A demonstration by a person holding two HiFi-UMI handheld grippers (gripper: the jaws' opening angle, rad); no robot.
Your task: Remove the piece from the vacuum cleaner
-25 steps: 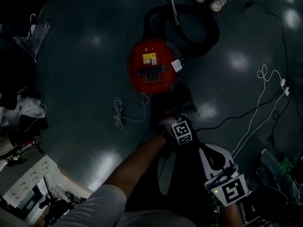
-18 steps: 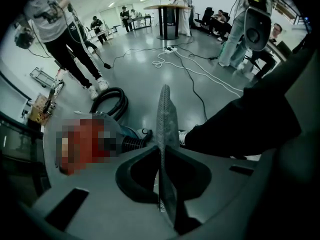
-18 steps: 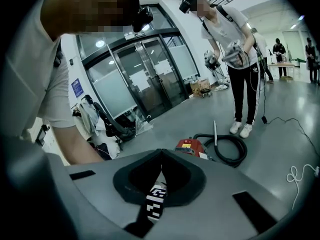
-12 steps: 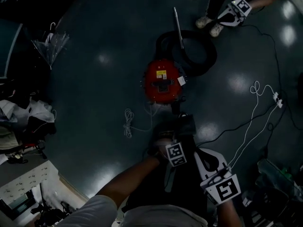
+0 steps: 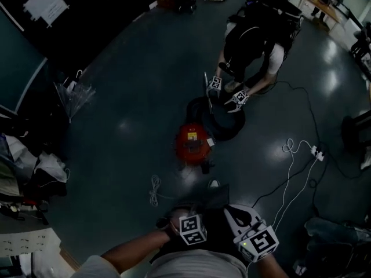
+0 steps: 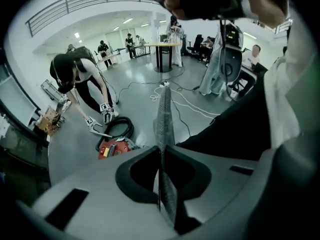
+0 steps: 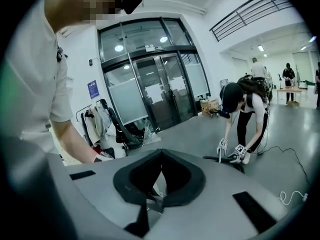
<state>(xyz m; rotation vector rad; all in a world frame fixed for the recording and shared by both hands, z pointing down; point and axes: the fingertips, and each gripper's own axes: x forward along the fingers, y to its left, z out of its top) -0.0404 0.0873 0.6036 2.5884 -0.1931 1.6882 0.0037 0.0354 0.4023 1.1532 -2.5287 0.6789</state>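
The red round vacuum cleaner [image 5: 193, 143] stands on the dark floor, with its black hose [image 5: 223, 120] coiled behind it; the left gripper view shows it too, as the vacuum cleaner [image 6: 111, 149]. My left gripper [image 5: 193, 229] is low in the head view, well back from the machine. It is shut on a thin dark mesh piece [image 6: 164, 119], which sticks up edge-on from between the jaws of the left gripper [image 6: 161, 151]. The same flat dark piece [image 5: 215, 197] shows just beyond the marker cube. My right gripper [image 5: 255, 240] hangs beside it; the right gripper [image 7: 161, 156] looks shut and empty.
Another person [image 5: 255, 39] bends over the hose with two grippers of their own. White and black cables [image 5: 295, 161] trail across the floor at the right, and a coiled white cord [image 5: 155, 190] lies left of the vacuum. A clear umbrella [image 5: 72, 94] and clutter line the left side.
The view has pulled up and back, so the vacuum looks smaller and farther. My grippers have drawn away from it with the dark piece. The other person has come fully into view.
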